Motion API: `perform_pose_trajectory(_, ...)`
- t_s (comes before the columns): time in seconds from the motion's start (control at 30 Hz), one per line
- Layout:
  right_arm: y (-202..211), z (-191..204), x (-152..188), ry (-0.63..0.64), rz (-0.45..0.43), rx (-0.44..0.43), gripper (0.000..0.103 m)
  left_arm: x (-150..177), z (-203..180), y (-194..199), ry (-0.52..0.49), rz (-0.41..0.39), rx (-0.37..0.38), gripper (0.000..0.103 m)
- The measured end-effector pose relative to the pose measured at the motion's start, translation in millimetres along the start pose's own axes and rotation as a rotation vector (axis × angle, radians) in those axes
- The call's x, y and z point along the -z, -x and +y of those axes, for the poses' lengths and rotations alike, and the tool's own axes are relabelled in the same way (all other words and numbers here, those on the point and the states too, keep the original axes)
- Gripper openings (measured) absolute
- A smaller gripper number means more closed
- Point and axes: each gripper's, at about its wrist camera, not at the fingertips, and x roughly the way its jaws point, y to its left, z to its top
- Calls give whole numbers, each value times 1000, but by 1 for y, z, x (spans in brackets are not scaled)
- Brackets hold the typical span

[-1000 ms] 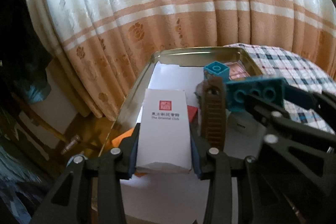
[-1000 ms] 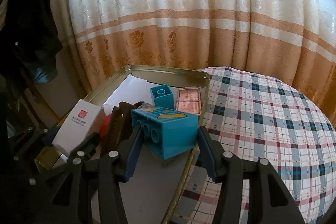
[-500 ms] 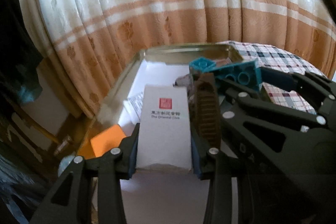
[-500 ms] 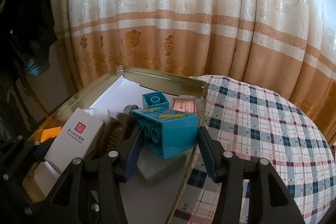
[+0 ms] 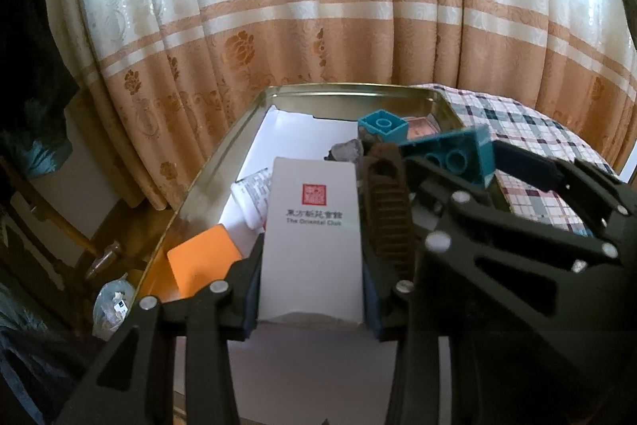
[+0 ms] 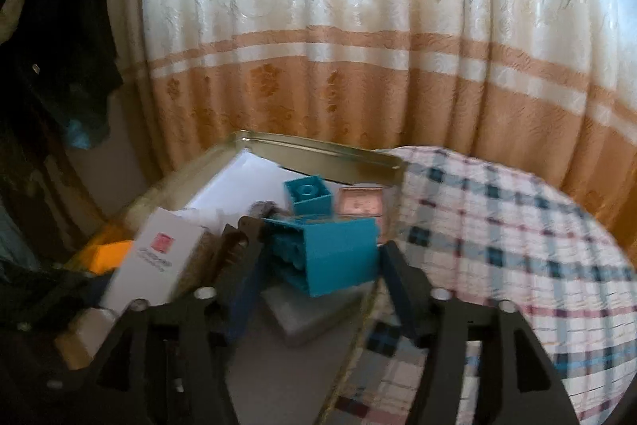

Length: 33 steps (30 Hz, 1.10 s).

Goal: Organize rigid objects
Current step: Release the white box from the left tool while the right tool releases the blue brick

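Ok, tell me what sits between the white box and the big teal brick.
A brown ribbed comb-like piece stands between the white box and the big teal brick. The left wrist view shows it best.

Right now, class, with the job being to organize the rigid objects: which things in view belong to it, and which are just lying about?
In the job:
white box in left gripper
large teal block in right gripper
small teal block
brown comb
metal tin

Lying about:
curtain
plaid cloth
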Motion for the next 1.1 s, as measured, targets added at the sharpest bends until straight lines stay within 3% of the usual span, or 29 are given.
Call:
perform_pose_trajectory(0.33, 4, 7, 5, 27, -1, -17, 72, 5, 6, -4, 42, 24, 16, 41)
perform_pose_trajectory(0.43, 6, 9, 6, 19, 23, -101, 73, 5, 10, -5, 59, 51, 11, 42)
perform_pose_trajectory(0.5, 5, 8, 8, -20, 55, -203, 72, 5, 13, -3, 70, 49, 18, 46)
perform_pose_trajectory(0.67, 8, 6, 10, -72, 61, -286, 73, 5, 16, 0, 79, 61, 34, 50)
perform_pose_trajectory(0.77, 13, 5, 14, -77, 42, -266, 73, 6, 14, 1, 78, 60, 48, 60)
perform_pose_trajectory(0.93, 25, -2, 19, -116, -6, -253, 73, 5, 8, 10, 64, 12, 14, 89)
perform_pose_trajectory(1.1, 26, -6, 19, -126, -5, -255, 73, 0, 7, 22, 37, -34, -45, 97)
